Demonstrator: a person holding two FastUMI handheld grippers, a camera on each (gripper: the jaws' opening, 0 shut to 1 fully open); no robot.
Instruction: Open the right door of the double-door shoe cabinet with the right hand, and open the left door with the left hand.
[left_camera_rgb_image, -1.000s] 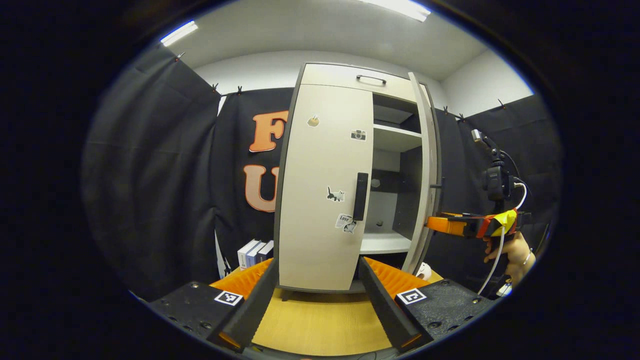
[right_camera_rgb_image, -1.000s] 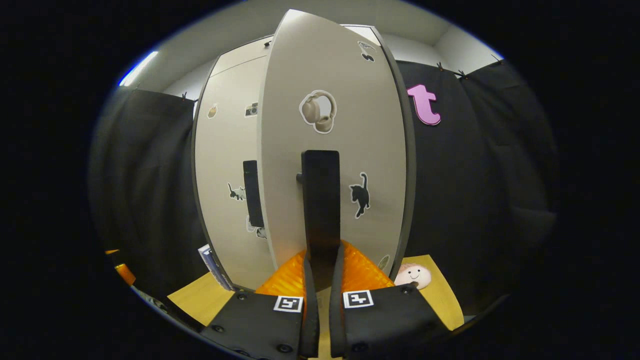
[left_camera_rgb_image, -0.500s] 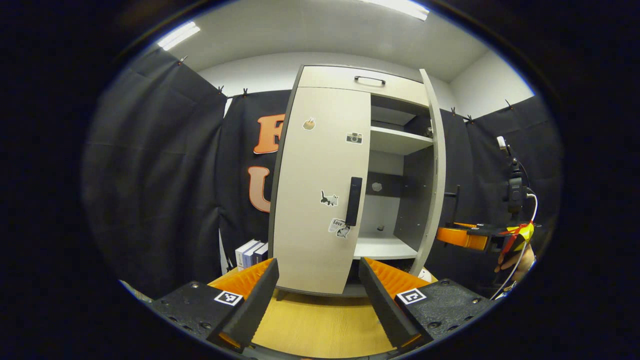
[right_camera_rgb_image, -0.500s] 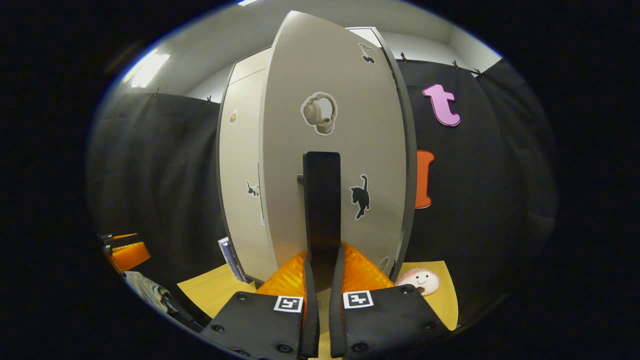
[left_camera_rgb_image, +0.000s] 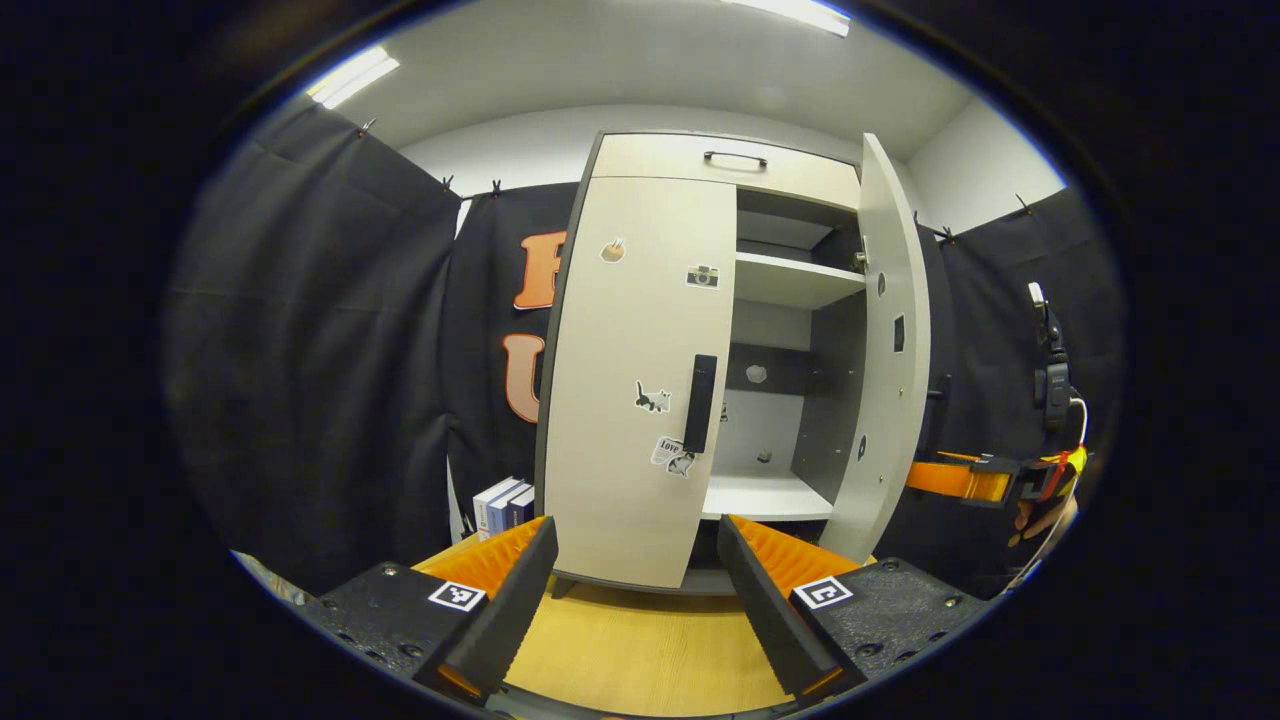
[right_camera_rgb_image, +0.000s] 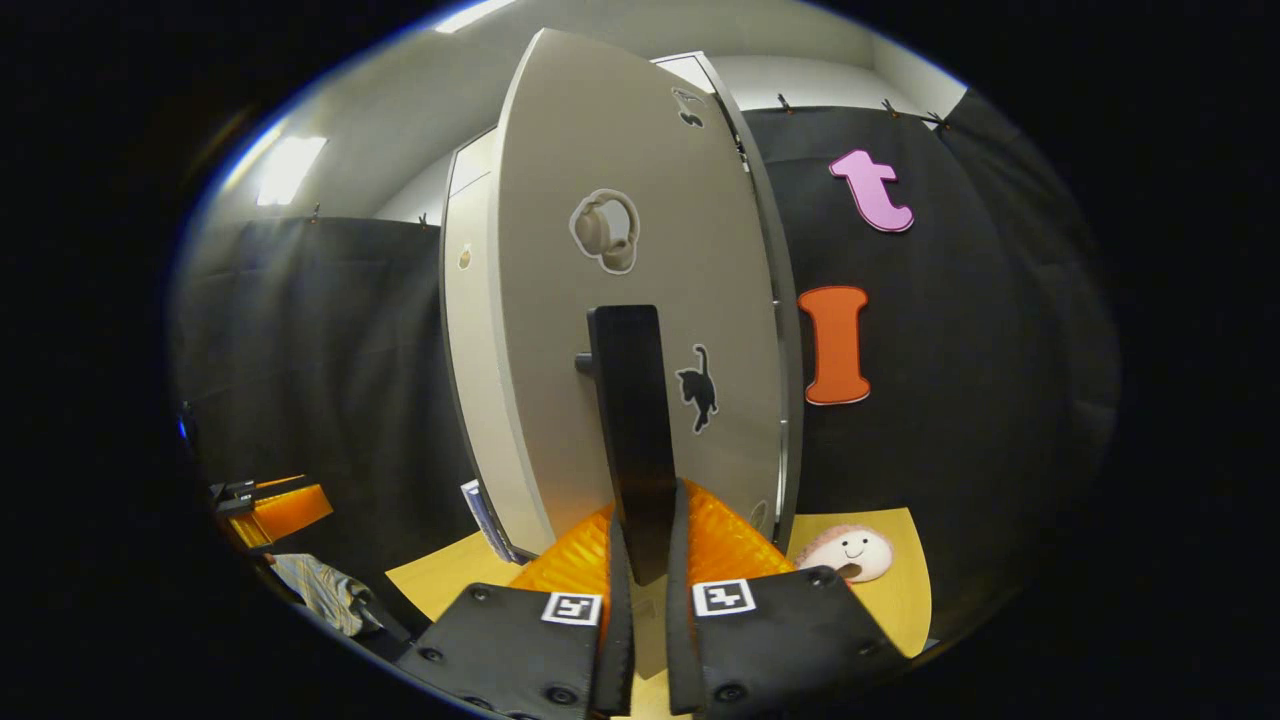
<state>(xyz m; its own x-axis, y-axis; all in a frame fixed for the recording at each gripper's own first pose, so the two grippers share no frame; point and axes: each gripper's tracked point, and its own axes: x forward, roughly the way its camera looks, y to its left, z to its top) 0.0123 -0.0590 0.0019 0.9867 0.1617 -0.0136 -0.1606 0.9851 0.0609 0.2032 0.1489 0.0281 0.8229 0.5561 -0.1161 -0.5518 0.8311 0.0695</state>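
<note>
The shoe cabinet (left_camera_rgb_image: 660, 165) stood upright on the desk (left_camera_rgb_image: 640, 650) with its right door (left_camera_rgb_image: 885, 350) swung well out and its left door (left_camera_rgb_image: 640, 380) shut. My right tongs (right_camera_rgb_image: 642, 560) were clamped narrow on the right door's handle (right_camera_rgb_image: 628, 400), a dark bar running up and down, with both fingers pressing its lower end. The left door's handle (left_camera_rgb_image: 699, 403) was also a vertical bar, set near that door's inner edge beside the bare shelves (left_camera_rgb_image: 790, 285). It lay straight ahead of my left tongs (left_camera_rgb_image: 635, 570) and above them, well apart from the fingertips. Those tongs gaped wide and held nothing. My left hand was plainly the nearer one, so I judged the coming move to be a reach forward and up, with the fingers on either side of the upright bar.
</note>
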